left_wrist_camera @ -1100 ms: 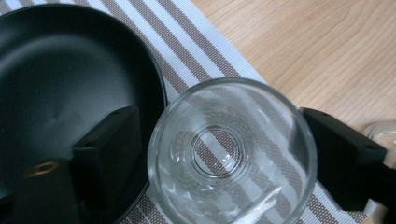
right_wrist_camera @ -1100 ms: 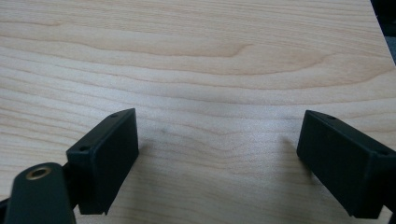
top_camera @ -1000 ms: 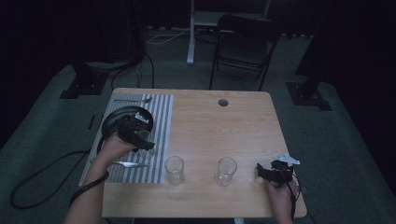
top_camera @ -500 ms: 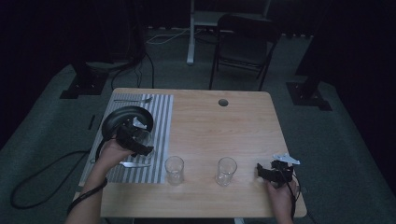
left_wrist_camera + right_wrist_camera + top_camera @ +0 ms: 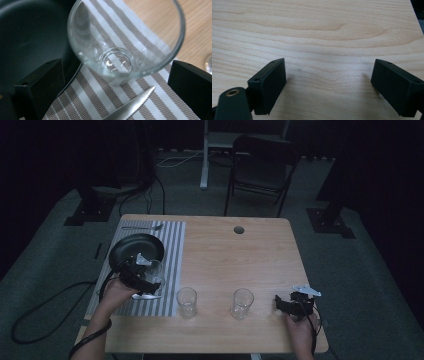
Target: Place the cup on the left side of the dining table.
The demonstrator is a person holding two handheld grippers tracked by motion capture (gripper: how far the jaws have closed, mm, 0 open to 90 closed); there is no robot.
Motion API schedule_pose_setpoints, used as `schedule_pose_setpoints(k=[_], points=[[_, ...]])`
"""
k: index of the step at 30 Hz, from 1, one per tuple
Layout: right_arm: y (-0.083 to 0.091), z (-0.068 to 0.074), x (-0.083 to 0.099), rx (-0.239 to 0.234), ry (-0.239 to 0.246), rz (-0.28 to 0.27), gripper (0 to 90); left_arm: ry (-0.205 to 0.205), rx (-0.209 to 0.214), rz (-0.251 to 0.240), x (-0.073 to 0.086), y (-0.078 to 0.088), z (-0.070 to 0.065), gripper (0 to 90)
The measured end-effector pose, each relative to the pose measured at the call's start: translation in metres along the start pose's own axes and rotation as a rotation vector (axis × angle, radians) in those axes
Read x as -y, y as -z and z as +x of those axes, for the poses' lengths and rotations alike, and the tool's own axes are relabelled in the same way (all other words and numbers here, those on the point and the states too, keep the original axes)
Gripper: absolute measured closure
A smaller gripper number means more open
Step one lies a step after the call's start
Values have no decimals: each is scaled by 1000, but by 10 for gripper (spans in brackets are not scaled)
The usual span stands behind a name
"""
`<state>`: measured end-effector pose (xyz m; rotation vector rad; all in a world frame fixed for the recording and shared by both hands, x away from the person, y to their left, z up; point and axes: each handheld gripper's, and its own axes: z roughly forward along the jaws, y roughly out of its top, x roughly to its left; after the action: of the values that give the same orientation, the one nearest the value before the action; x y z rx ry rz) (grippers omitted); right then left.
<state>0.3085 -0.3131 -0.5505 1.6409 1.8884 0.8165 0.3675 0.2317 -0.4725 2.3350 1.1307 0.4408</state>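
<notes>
Left gripper view: clear glass (image 5: 125,42) stands on the striped mat (image 5: 155,105), touching the dark pan (image 5: 30,37), between wide-open fingers (image 5: 40,87), unheld. Judged light, rigid, slippery, breakable; grip low on the wall. Knife (image 5: 132,106) handle is cut off. Right gripper (image 5: 328,85) gapes empty over the desk (image 5: 324,30).

The left black blocky claw (image 5: 142,279) has two thick, flat, square-ended jaws with small screw holes, and a pale grey three-cornered plate on top. A black cable trails from it off the light wooden worktop (image 5: 260,250). The right black claw (image 5: 292,304) looks the same, with a brass-coloured ring near one jaw.
</notes>
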Motion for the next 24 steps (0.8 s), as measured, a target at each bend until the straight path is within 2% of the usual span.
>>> schedule_pose_setpoints(k=[2, 7, 12, 18, 24], points=[[0, 0, 0, 0, 0, 0, 122, 20, 3, -11, 4, 0, 1, 12], [0, 0, 0, 0, 0, 0, 122, 28, 5, -39, 14, 1, 0, 12], [0, 0, 0, 0, 0, 0, 122, 36, 13, -39, 23, -1, -1, 12], [0, 0, 0, 0, 0, 0, 122, 53, 0, -50, 34, -1, -1, 12], [0, 0, 0, 0, 0, 0, 122, 87, -5, -81, 46, 3, 2, 12]])
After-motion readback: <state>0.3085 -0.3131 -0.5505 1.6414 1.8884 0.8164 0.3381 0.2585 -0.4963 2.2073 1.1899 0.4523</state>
